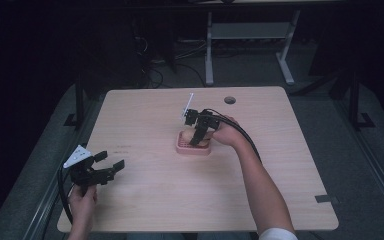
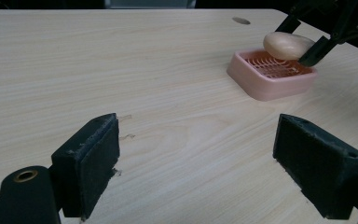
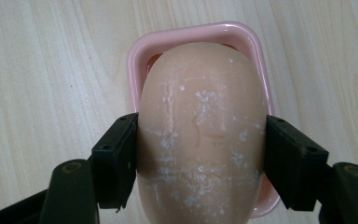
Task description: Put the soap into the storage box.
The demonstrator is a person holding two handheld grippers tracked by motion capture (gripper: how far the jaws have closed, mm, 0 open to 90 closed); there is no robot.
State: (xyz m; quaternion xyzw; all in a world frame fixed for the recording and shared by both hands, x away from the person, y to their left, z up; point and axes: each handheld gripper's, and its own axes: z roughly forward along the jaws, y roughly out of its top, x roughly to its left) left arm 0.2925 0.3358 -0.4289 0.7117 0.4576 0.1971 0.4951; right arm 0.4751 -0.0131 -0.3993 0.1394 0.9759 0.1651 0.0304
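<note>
A pink soap dish (image 1: 182, 149) (image 2: 251, 81) (image 3: 137, 51) with a ribbed floor sits near the middle of the table. My right gripper (image 1: 198, 141) (image 3: 200, 154) is shut on a beige oval soap bar (image 3: 203, 126) (image 2: 286, 45) (image 1: 186, 136), holding it just above the dish. Both jaws press the bar's sides. My left gripper (image 1: 111, 160) (image 2: 196, 163) rests at the table's front left, open, with nothing between its pads, and points toward the dish.
The light wood table (image 1: 145, 195) has a round cable hole (image 1: 230, 100) (image 2: 241, 20) at its far side. Beyond the far edge, on the dark floor, stand the white legs of another desk (image 1: 209, 50) amid cables.
</note>
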